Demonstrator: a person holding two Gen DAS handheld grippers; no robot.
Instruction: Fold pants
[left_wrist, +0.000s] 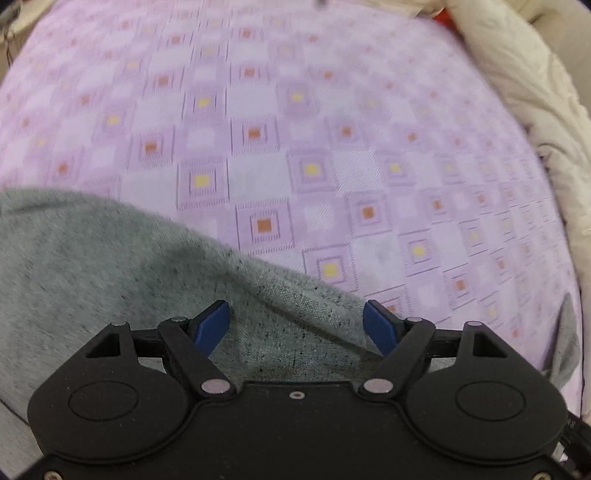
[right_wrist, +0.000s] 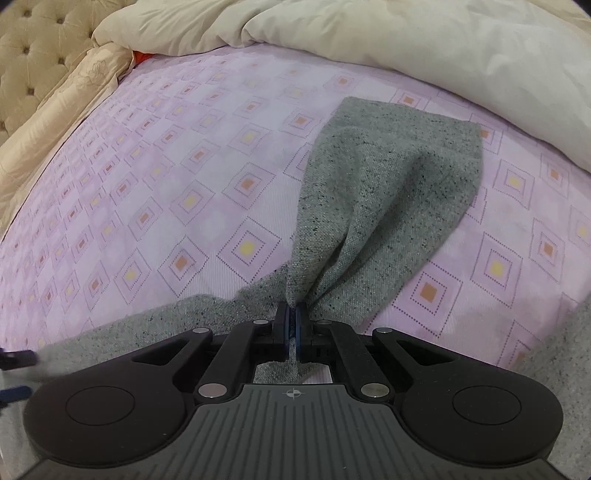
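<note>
The grey speckled pants (right_wrist: 384, 192) lie on a pink patterned bed sheet (right_wrist: 147, 184). My right gripper (right_wrist: 293, 317) is shut on a bunched fold of the pants, and the cloth fans out from the pads toward the far right. In the left wrist view the pants (left_wrist: 110, 266) fill the lower left. My left gripper (left_wrist: 297, 325) is open, its blue pads (left_wrist: 212, 325) apart just above a ridge of the grey cloth, holding nothing.
A cream duvet (right_wrist: 406, 48) is heaped along the far side of the bed and shows at the right of the left wrist view (left_wrist: 517, 81). A tufted beige headboard (right_wrist: 33, 48) and gold pillow (right_wrist: 62, 107) stand at the left. The other gripper's blue tip (right_wrist: 14, 393) shows at lower left.
</note>
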